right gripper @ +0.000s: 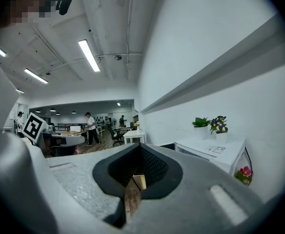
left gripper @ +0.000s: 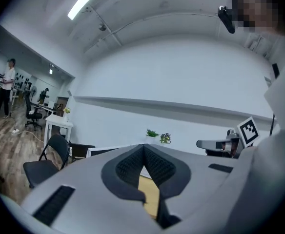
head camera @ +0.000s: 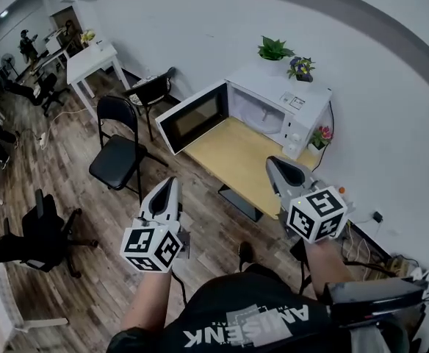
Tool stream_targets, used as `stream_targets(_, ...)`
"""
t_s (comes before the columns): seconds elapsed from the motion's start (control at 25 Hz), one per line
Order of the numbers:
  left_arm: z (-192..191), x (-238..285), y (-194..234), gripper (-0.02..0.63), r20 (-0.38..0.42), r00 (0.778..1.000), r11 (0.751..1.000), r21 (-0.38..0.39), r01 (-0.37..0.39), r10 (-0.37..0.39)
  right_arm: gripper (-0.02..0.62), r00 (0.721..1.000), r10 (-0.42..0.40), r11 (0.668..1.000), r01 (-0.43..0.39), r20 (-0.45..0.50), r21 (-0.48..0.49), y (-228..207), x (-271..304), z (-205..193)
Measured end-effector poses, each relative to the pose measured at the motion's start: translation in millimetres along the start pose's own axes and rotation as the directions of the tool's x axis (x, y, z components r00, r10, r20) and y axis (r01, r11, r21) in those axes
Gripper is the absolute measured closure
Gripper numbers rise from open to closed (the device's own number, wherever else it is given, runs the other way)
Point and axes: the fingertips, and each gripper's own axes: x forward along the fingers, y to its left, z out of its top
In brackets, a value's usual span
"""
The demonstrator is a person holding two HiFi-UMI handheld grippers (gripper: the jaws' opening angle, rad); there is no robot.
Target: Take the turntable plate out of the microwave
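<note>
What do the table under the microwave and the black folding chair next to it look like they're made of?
Table: pale wood or wood-look laminate, matte; even warm yellow top with no glare. Folding chair: thin black frame, probably painted metal tube; the seat looks padded, vinyl or fabric, too small to tell.

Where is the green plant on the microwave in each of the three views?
Head view: the green plant is upper centre, atop the microwave.
Left gripper view: green plant small, at centre.
Right gripper view: green plant right of centre.
Shared landmark: the purple flowers beside it.
</note>
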Motion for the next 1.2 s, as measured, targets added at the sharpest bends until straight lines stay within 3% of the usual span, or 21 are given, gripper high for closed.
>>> stream_targets(0.2,18,52,-2,0.606,0.063,0.998,0.999,-0.019,0.028,-0.026,0.591,1.0,0.02,1.0,-0.02,0.007,0.015,-45,37,8)
stream_targets(0.56,15,141,-1,0.606,0.009,1.0,0.997,-0.077,0.027,-0.026,0.591,0.996,0.084,0.996,-0.083,-0.01,0.021,-99,80,11)
stream_targets(0.8,0,188,-17,0.605,-0.073,0.996,0.999,-0.025,0.042,-0.043,0.591,0.995,0.097,0.994,-0.098,0.016,0.045,-132,96,17)
stream_targets(1.04,-10,228,-27,0.604,-0.103,0.991,0.997,-0.018,0.08,-0.081,0.591,0.995,0.095,0.993,-0.097,0.026,0.061,-151,110,13)
stream_targets(1.2,-19,255,-30,0.605,-0.128,0.982,0.991,-0.024,0.134,-0.136,0.591,0.998,0.052,0.996,-0.055,0.034,0.076,-167,113,8)
